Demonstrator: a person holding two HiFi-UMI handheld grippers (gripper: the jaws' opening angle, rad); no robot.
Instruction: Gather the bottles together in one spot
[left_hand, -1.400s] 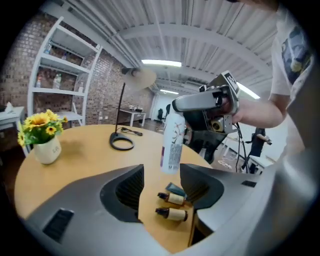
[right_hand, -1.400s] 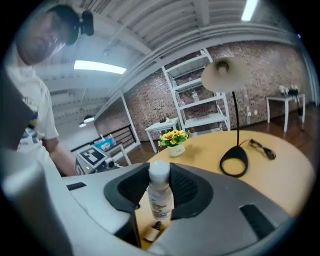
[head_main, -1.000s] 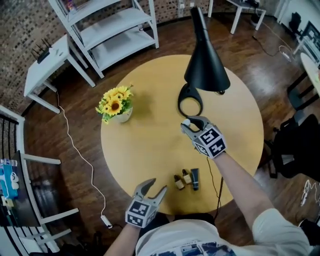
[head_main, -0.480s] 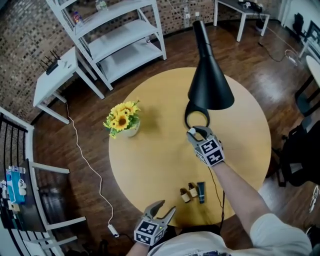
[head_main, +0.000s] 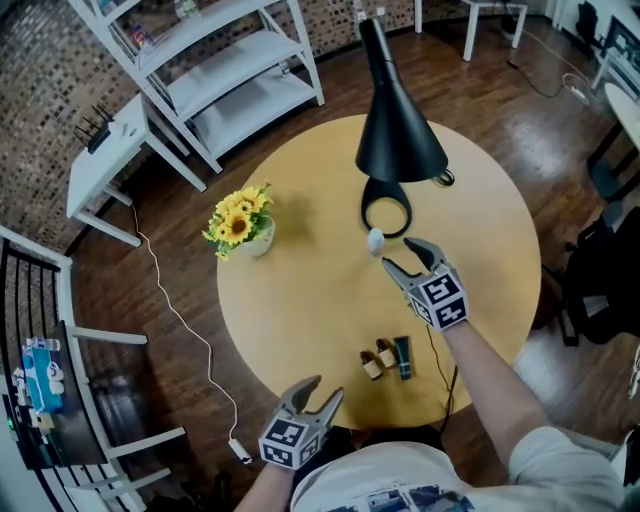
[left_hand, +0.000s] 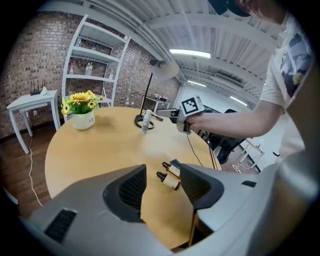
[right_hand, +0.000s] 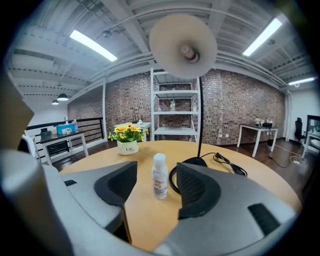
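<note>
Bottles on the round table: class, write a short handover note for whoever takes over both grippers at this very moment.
Left gripper: jaws open, empty, over the table's front edge.
Right gripper: jaws have just been opening, nothing pressed between them. The white bottle stands upright just ahead, beside the lamp base.
Done: brown bottles and a dark tube lie together near the front edge.
Left: the white bottle is apart from that group; probably grip it and carry it over.

White bottle (head_main: 375, 240), black lamp (head_main: 398, 130), yellow table (head_main: 300, 300)
</note>
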